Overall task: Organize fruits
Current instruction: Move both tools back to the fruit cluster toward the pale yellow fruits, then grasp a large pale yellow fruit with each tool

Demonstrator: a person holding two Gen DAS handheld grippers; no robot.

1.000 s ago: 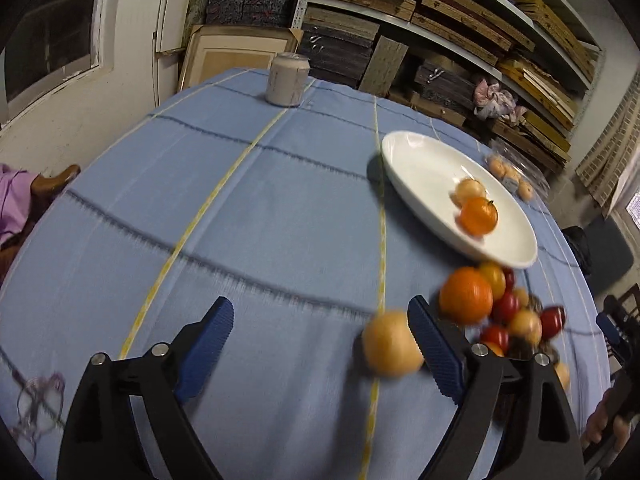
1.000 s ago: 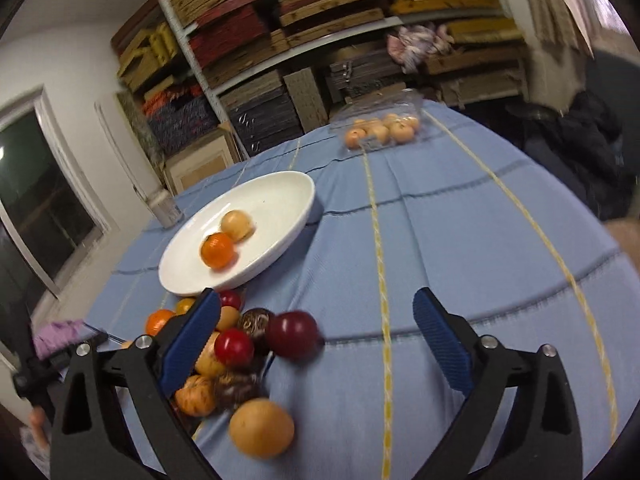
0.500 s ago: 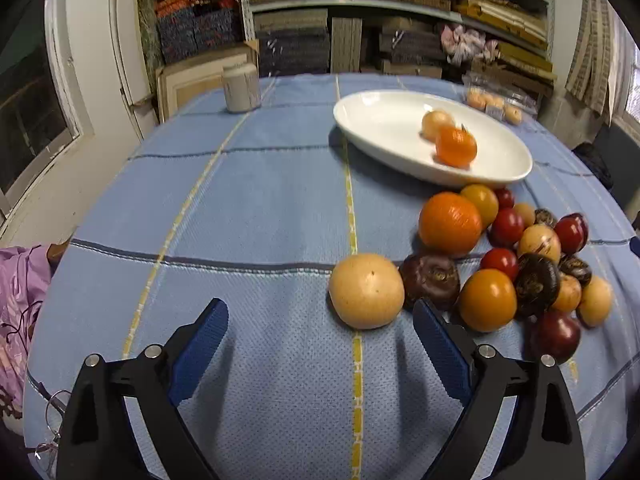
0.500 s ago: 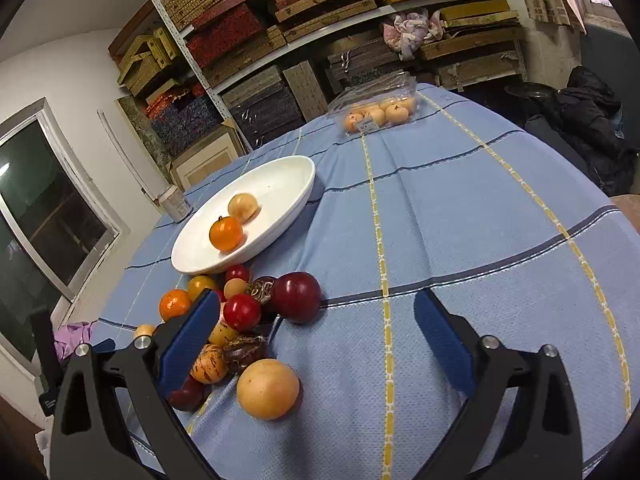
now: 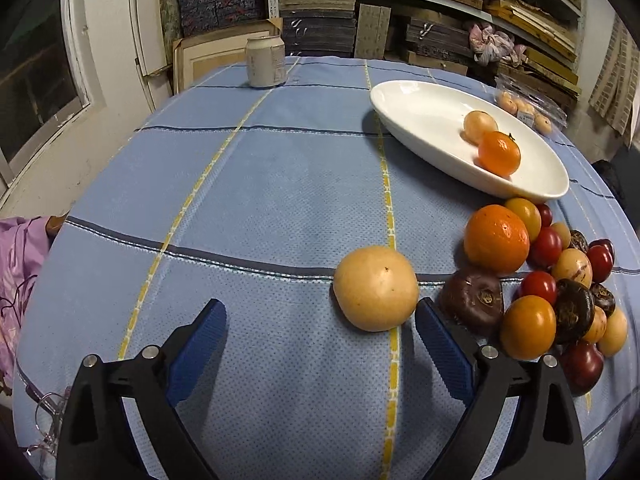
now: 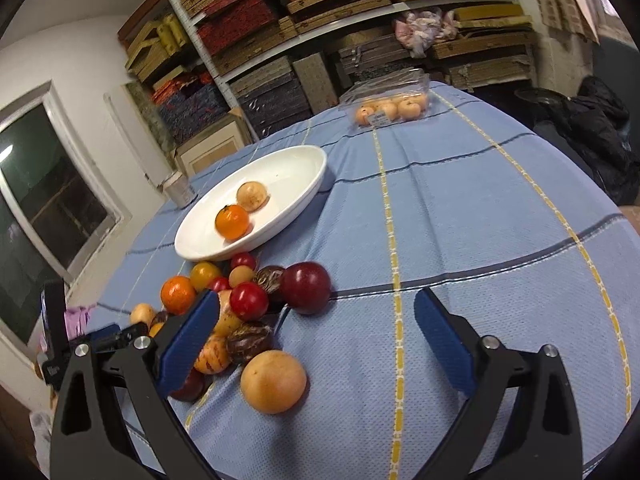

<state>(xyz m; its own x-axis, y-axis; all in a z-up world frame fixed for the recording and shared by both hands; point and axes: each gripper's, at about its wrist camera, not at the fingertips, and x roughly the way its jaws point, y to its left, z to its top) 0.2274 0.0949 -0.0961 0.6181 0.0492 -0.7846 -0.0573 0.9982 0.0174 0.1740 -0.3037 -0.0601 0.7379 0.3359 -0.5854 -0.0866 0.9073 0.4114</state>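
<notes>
A white oval plate (image 5: 420, 116) holds a tangerine (image 5: 499, 153) and a pale fruit (image 5: 480, 125); the plate also shows in the right wrist view (image 6: 296, 168). A pile of mixed fruit lies in front of it, with a large orange (image 5: 496, 238). A big pale yellow fruit (image 5: 375, 288) sits just ahead of my open, empty left gripper (image 5: 320, 320), near its right finger. My right gripper (image 6: 316, 320) is open and empty, above the cloth beside a dark red plum (image 6: 306, 287) and another pale fruit (image 6: 274, 381).
A blue cloth with yellow stripes (image 5: 240, 200) covers the round table. A grey can (image 5: 265, 62) stands at the far edge. A clear plastic box of small fruit (image 6: 390, 106) lies at the back. Shelves of stacked boards stand behind.
The left gripper swung from a tilted, blurred view to a level one, with the pale yellow fruit now ahead between its fingers. The right gripper shifted slightly closer to the pile.
</notes>
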